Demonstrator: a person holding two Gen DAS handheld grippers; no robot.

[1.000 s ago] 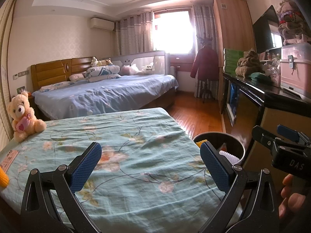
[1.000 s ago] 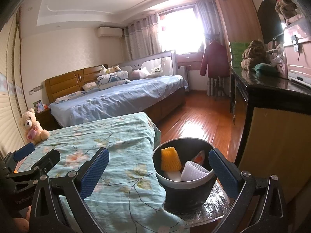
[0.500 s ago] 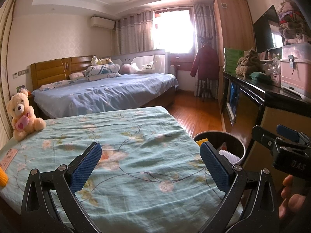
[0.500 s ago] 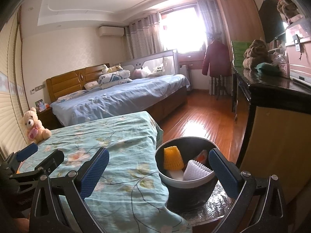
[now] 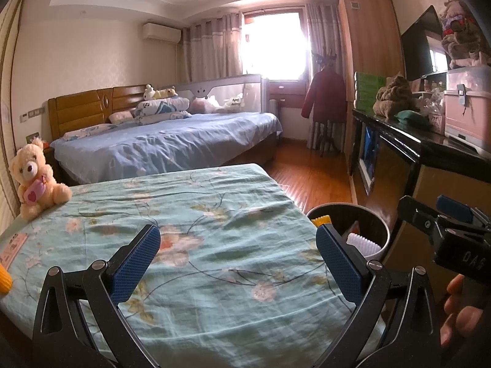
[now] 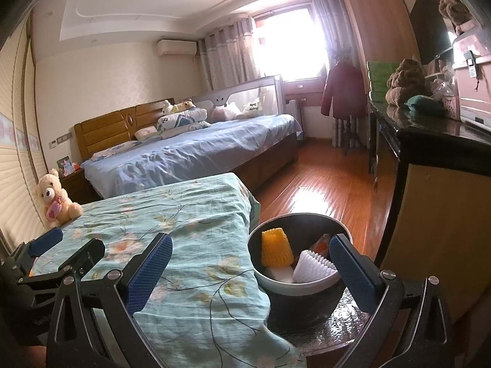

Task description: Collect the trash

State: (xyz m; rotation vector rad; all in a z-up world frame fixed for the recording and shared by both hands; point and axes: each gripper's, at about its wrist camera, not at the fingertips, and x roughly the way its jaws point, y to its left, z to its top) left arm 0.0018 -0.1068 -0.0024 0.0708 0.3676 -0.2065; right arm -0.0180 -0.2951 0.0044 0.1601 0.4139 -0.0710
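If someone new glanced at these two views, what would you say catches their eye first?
Probably the dark trash bin beside the floral bed's corner, holding a yellow foam net and a white foam net. Next, the cream teddy bear sitting at the far left edge of the floral bedspread. Both hand-held grippers, left and right, hang open and empty in the foreground.

Both wrist views face across the floral bed (image 5: 214, 230) — sharing bin (image 6: 296, 276), window

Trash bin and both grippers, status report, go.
Left gripper open, empty. Right gripper open, empty. Trash bin holds yellow and white foam pieces. Nothing blocking.
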